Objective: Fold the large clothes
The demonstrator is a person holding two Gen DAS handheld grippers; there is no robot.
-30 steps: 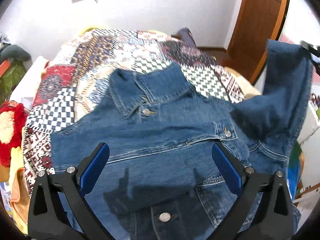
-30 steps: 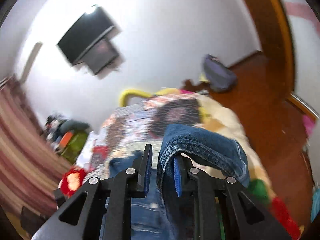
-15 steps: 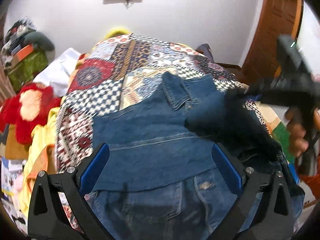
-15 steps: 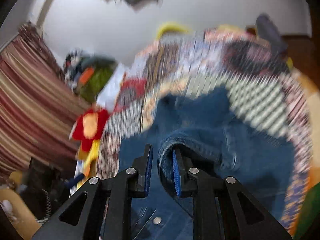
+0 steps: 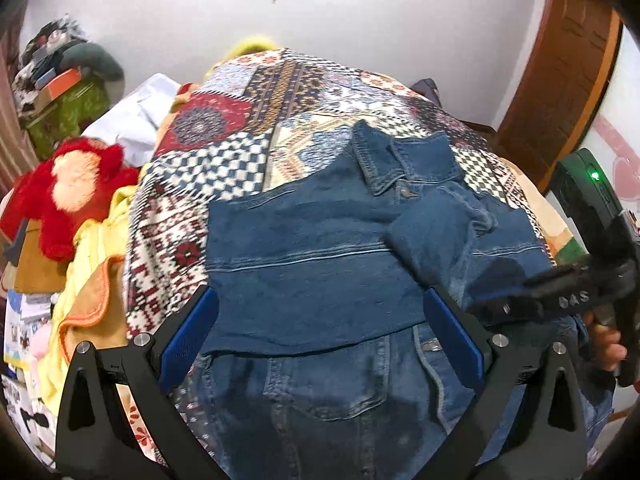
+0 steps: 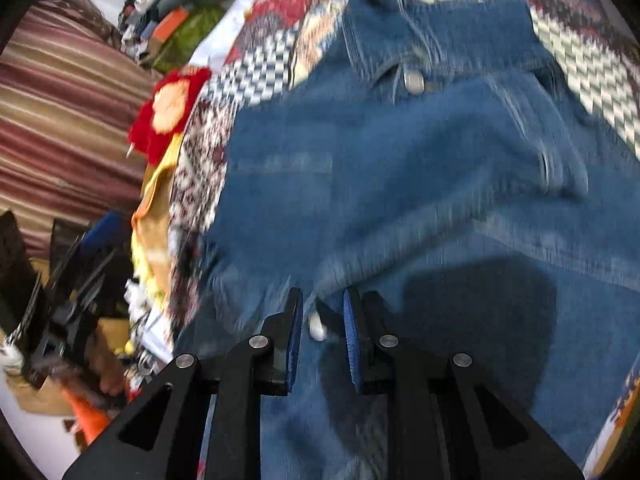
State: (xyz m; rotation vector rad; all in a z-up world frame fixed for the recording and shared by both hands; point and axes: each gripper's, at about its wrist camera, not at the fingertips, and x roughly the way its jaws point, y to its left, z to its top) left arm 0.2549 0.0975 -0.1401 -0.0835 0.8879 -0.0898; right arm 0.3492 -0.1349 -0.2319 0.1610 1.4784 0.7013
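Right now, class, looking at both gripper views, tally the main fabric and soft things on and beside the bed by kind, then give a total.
Denim jacket: 1
Patchwork bedspread: 1
Red plush toy: 1
Yellow cloth with orange edge: 1
White cloth: 1
Total: 5

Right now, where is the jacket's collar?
In the left wrist view the collar lies at the far end of the denim jacket, right of centre on the patchwork bedspread.

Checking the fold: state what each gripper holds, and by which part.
Right gripper: shut on the denim jacket, seemingly its sleeve end; blur hides the exact spot. Left gripper: open, empty.
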